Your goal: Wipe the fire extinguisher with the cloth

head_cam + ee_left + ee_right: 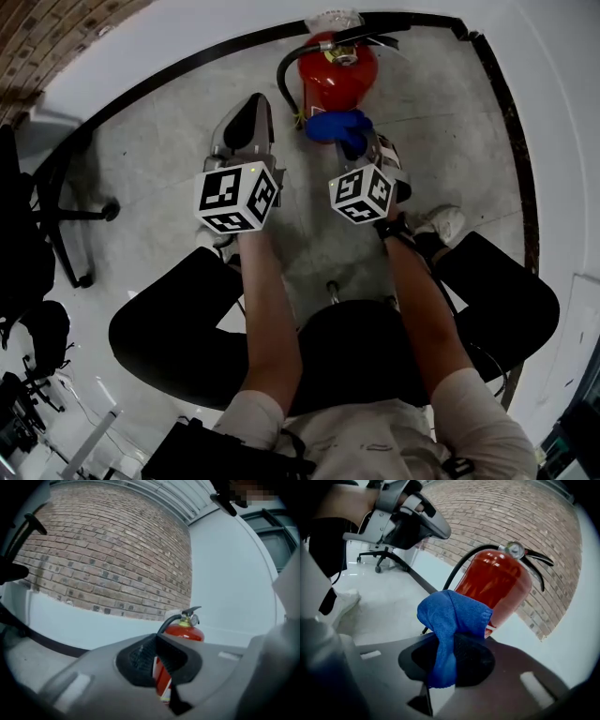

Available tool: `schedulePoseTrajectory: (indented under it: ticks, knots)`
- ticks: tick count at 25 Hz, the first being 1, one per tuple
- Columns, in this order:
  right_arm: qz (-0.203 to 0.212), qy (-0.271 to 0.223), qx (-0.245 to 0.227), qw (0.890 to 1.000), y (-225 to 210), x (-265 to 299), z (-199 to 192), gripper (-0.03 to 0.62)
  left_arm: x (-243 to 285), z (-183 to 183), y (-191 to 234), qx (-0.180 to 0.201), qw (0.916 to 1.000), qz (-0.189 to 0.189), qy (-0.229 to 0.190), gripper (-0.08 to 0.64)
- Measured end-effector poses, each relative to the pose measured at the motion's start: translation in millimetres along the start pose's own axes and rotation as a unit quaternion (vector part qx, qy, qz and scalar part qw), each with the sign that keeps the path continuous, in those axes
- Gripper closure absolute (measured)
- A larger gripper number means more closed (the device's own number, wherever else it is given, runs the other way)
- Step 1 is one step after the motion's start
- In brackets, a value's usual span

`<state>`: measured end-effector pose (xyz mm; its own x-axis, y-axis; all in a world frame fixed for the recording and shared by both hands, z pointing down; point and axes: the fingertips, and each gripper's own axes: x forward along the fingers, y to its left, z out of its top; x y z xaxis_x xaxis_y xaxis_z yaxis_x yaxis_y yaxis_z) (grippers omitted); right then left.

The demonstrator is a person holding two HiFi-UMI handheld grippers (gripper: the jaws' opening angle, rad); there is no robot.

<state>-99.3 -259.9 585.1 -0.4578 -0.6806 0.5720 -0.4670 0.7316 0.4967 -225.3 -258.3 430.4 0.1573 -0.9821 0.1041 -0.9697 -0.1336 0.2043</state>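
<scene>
Fingers of the right gripper point(452, 641) pinch the cloth point(452, 613) beside the fire extinguisher point(497, 585). The left gripper point(156, 641) fingers are pressed together, empty. Advised: firm, even strokes without tipping it.

Glossy red metal extinguisher point(497, 590), fuzzy blue cloth point(452, 620), rough brick wall point(108, 555).

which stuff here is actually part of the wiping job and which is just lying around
Part of the job:
- fire extinguisher, red, standing on the floor
- blue cloth, pinched in the right claw

Just around:
- office chair, off to the left
- brick wall
- left claw, shut on nothing, idle
</scene>
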Motion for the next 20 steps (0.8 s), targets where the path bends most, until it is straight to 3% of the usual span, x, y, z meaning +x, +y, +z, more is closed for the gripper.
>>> schedulePoseTrajectory:
  ticks: [7,12,16,20]
  knots:
    - [0.07,0.049,0.01,0.996,64,59,-61,0.511,-1,-47,5,0.001,0.9993,0.01,0.037,0.558]
    - [0.115,0.064,-0.016,0.991,106,100,-111,0.509,2,-51,-2,0.019,0.9988,-0.003,0.046,0.558]
    - [0.117,0.106,0.088,0.984,93,109,-151,0.508,11,-50,-4,0.032,0.9983,-0.011,0.048,0.558]
    - [0.096,0.052,0.181,0.977,52,71,-114,0.506,18,-41,1,0.028,0.9988,-0.001,0.04,0.558]
